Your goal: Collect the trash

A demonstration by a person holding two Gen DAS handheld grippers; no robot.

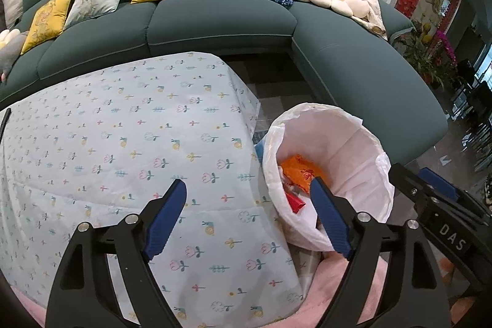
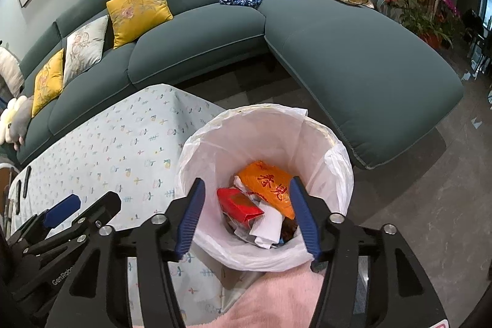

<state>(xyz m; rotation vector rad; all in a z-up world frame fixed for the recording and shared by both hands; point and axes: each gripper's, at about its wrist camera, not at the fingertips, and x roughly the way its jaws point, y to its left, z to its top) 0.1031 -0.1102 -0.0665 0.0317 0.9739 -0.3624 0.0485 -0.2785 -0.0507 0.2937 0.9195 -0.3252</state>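
I am hovering my right gripper (image 2: 246,214), wide open and empty, over the lined trash bin (image 2: 338,156) holding the orange packet (image 2: 270,183) and red box (image 2: 236,202). My left gripper (image 1: 246,220) is gaping empty over the bare tablecloth (image 1: 123,128); collecting seems nearly done.

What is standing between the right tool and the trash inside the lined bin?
Nothing visible. The right tool hangs open over the lined bin, its mouth uncovered, with the orange packet and red box in plain view inside.

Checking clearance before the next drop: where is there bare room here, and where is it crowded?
Free: the floral tablecloth between sofa and left tool, and the floor right of the trash bin. Crowded: the bin's bottom, filled by an orange packet, red box and paper scraps.
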